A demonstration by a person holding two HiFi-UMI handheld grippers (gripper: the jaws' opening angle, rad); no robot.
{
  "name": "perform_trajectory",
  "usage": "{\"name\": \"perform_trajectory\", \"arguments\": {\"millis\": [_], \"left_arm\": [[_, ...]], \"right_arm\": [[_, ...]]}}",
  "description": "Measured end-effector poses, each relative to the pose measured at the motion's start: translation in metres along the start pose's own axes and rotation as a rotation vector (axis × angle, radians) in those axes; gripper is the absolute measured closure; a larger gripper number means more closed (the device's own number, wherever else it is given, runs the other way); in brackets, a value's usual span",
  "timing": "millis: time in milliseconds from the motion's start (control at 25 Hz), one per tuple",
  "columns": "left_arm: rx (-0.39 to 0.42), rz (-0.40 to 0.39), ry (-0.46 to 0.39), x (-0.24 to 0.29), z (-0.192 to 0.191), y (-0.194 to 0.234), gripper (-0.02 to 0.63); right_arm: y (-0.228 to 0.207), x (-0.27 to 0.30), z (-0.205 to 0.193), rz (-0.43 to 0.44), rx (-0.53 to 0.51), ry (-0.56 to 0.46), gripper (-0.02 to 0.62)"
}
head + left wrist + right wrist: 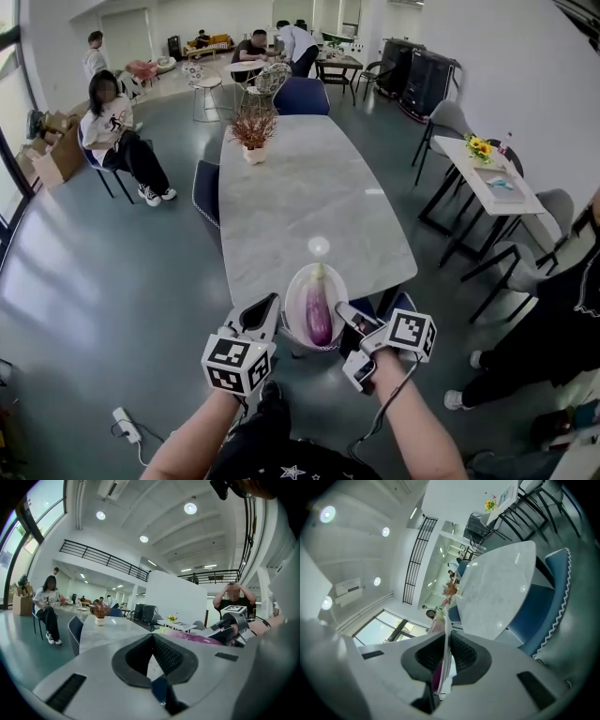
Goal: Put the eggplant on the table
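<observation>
A purple eggplant (pixel 319 309) lies lengthwise in a white plate (pixel 292 302) held just over the near end of the long marble table (pixel 300 197). My right gripper (pixel 345 312) is shut on the plate's right rim; in the right gripper view the thin white rim (pixel 446 620) runs between the closed jaws (pixel 446 637), with a strip of the eggplant (pixel 437 674) beside it. My left gripper (pixel 265 309) sits close against the plate's left side. In the left gripper view its jaw tips (pixel 151 637) meet with nothing between them, and the eggplant (pixel 197 639) shows to the right.
A potted dried plant (pixel 253 131) stands at the table's far end. Blue chairs (pixel 205 190) (pixel 302 96) flank the table, and another (pixel 553 597) is tucked at the near end. A side table with flowers (pixel 487 178) stands right. A seated person (pixel 117 131) is at left.
</observation>
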State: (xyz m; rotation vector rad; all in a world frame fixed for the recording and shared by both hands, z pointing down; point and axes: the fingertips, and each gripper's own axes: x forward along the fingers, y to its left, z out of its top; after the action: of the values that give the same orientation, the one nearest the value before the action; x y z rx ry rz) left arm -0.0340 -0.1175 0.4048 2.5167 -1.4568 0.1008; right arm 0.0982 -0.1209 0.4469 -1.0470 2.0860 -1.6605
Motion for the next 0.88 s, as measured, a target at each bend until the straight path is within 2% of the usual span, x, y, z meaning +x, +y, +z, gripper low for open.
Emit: {"name": "perform_trajectory", "arguments": {"millis": [280, 520, 880], "left_arm": [[0.016, -0.063, -0.003, 0.065, 0.026, 0.043, 0.6], [0.002, -0.099, 0.013, 0.111, 0.041, 0.09, 0.6], [-0.006, -0.129, 0.037, 0.152, 0.036, 0.11, 0.6]], "right_arm": [[0.003, 0.055, 0.046, -0.006, 0.006, -0.053, 0.566], [0.005, 0.099, 0.079, -0.051, 0.003, -0.096, 0.566], [-0.015, 0.122, 0.115, -0.077, 0.022, -0.139, 0.566]]}}
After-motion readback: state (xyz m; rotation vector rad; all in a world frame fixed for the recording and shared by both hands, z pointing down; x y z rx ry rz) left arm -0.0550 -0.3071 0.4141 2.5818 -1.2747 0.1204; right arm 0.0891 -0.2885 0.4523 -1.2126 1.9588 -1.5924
